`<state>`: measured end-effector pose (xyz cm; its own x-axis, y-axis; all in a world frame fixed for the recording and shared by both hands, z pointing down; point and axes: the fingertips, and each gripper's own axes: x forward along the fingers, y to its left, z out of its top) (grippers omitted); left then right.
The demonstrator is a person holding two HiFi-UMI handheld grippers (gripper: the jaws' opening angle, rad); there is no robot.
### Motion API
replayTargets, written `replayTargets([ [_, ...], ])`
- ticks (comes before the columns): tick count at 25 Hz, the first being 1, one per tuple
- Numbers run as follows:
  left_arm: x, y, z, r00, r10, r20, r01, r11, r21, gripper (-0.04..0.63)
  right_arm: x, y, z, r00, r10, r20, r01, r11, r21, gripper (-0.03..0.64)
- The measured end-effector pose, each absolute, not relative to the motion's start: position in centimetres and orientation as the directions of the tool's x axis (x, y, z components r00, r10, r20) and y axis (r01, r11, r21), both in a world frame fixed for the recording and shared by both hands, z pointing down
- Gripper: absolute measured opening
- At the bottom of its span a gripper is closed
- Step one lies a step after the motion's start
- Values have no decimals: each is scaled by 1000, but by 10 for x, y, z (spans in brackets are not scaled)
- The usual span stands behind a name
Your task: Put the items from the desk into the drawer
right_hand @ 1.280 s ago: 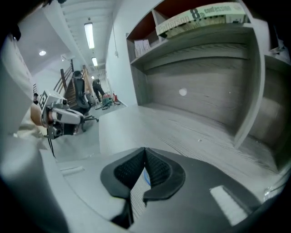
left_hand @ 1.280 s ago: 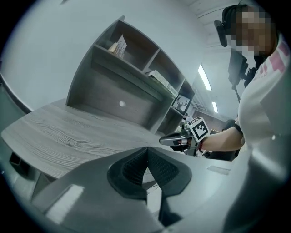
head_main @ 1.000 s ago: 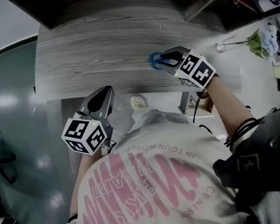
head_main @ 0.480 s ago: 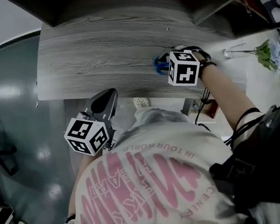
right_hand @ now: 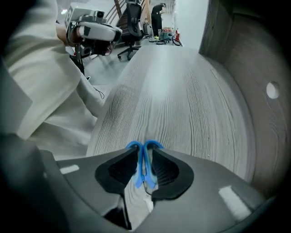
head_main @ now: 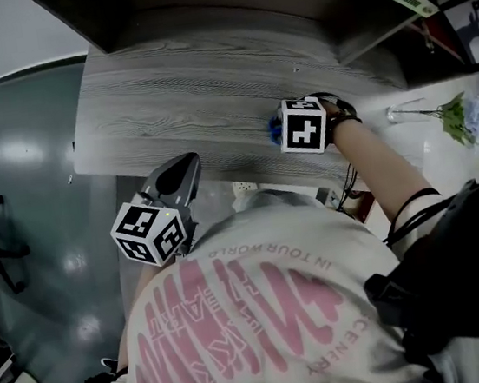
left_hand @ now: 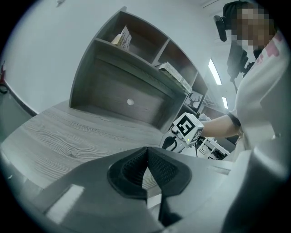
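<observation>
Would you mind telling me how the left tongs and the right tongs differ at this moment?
The left tongs are shut and empty; the right tongs have just been closing and pinch the blue scissors. The left tongs point nearly level at the near edge of the desk; the right tongs point steeply down onto it. Both face that same wooden desk.

Grey wood-grain counter (head_main: 175, 98). Blue scissors (right_hand: 138, 175) on it near the front edge, handles right between the pads of the right claw (right_hand: 143, 152), whose jaws have just been closing. Shelf unit (left_hand: 132, 91) stands at the back, well beyond the claw.
</observation>
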<state>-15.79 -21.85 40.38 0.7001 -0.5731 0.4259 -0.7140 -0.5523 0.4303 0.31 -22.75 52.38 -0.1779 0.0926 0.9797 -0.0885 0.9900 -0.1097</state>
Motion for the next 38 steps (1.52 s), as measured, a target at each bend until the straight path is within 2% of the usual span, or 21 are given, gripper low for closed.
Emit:
replayTargets([
  [8,-137,-226,405,718,-562,411,-696,-589,410,20,-2,-232,522,-244,78,967,-166,979,-120,92],
  [14,-136,-236,396,706,-587,396,-708,-584,396,20,12,-236,518,-304,9,953,-374,918,-128,80],
  [18,-136,-231,398,727,-559,399,-687,-605,403,20,12,-237,496,-383,-146,912,-466,883,-55,80],
  [22,-132,-217,406,758,-512,403,-651,-635,416,20,23,-237,465,-455,-351,818,-620,784,-9,78],
  [28,-119,-193,399,816,-424,393,-568,-712,411,20,47,-214,421,-424,-628,653,-823,568,13,78],
  [32,-117,-176,389,857,-364,364,-501,-756,422,20,50,-185,395,-375,-719,586,-878,477,24,78],
  [38,-106,-138,396,901,-252,353,-395,-814,426,20,48,-129,378,-282,-766,577,-916,394,76,78],
])
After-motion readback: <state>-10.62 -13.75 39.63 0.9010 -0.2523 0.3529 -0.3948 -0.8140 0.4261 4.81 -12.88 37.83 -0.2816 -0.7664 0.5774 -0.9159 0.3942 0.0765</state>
